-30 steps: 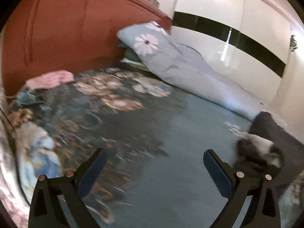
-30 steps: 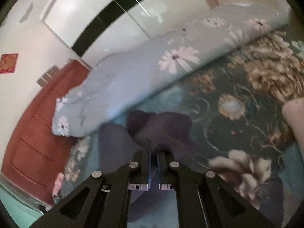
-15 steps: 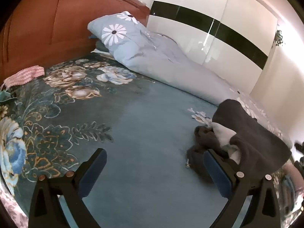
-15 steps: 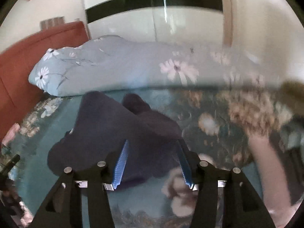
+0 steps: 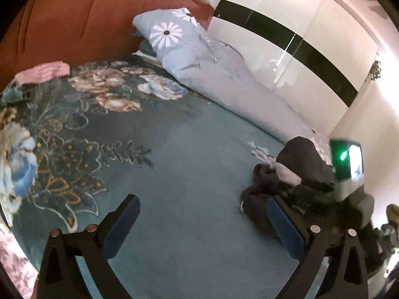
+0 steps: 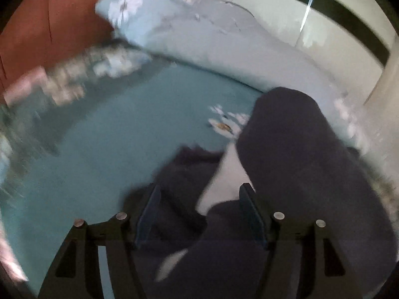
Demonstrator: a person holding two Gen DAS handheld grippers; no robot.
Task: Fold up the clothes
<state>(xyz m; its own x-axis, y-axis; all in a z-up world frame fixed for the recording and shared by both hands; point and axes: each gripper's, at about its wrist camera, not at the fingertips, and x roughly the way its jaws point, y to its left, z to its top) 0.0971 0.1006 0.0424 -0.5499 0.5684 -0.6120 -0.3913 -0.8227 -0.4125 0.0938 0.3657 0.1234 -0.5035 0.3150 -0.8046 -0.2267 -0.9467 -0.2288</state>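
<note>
the dark garment lies crumpled on the teal bedspread, and the right hand-held gripper is plainly the nearer one: in the right wrist view the cloth fills the lower centre and right of the frame, its bulk running from the lower middle up toward the upper right, with a pale lining patch showing between the fingers. those jaws stand partly apart and straddle a fold but do not look closed on it. the left hand-held gripper is spread wide over bare bedspread, holding nothing; in its view the dark garment sits at the lower right, just beyond its right finger. the rolled blue quilt lies well apart along the upper frame. likely the right closes first while the left shifts rightward.
</note>
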